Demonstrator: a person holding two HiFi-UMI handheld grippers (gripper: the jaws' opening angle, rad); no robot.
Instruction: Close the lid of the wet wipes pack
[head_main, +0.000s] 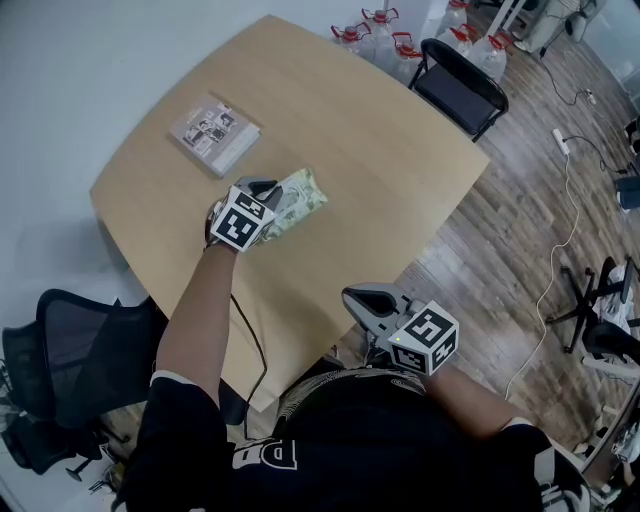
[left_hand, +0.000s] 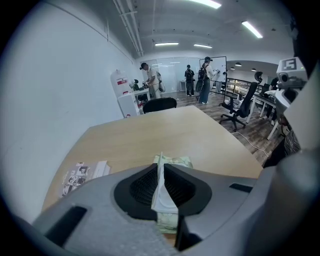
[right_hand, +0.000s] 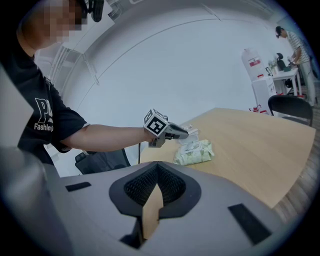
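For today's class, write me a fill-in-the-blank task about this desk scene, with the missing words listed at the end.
1. The left gripper is shut on the white ___ of the wipes pack.
2. The wipes pack lies on a wooden ___.
3. The right gripper is shut and holds ___.
4. At the far side, near the water bottles, stands a black ___.

Missing words: lid; table; nothing; chair.
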